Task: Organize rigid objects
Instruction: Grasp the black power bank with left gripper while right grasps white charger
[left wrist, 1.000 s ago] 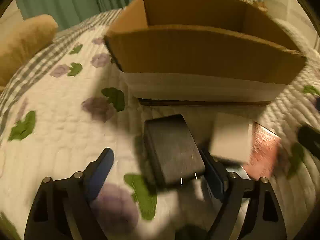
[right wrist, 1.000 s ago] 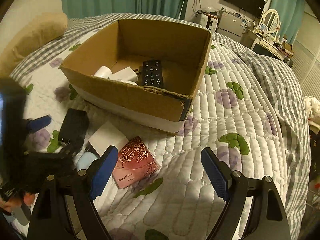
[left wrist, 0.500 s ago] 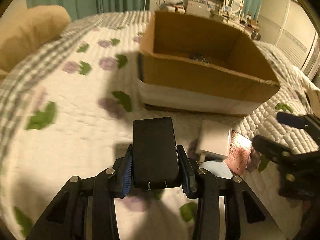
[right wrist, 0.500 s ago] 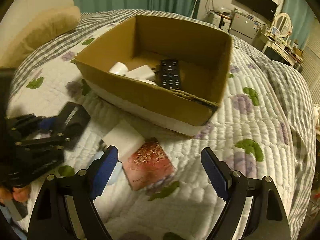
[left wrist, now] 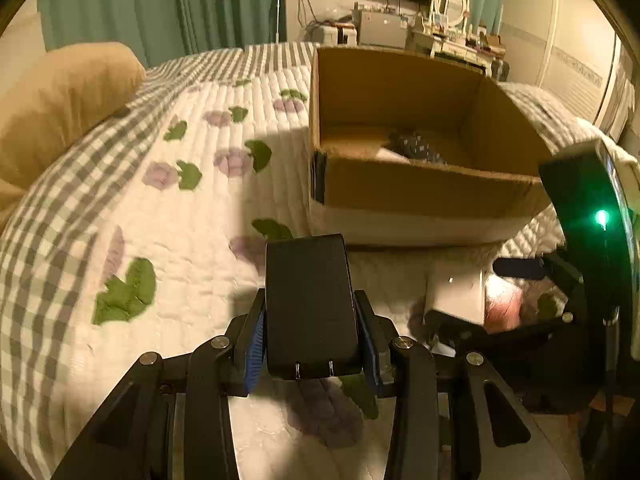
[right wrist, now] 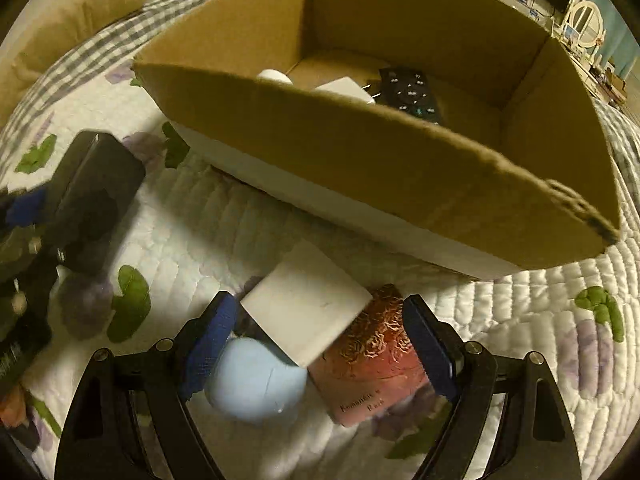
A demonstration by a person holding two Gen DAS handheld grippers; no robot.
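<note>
Black plastic adapter (left wrist: 310, 304) sits clamped in your left gripper (left wrist: 312, 338), lifted off the bed toward the cardboard box (left wrist: 420, 192). Your right gripper (right wrist: 316, 344) hangs open around the white block (right wrist: 306, 306), ready to grasp.

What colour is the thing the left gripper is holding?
Black; the black block in the left gripper shows best in the left wrist view.
</note>
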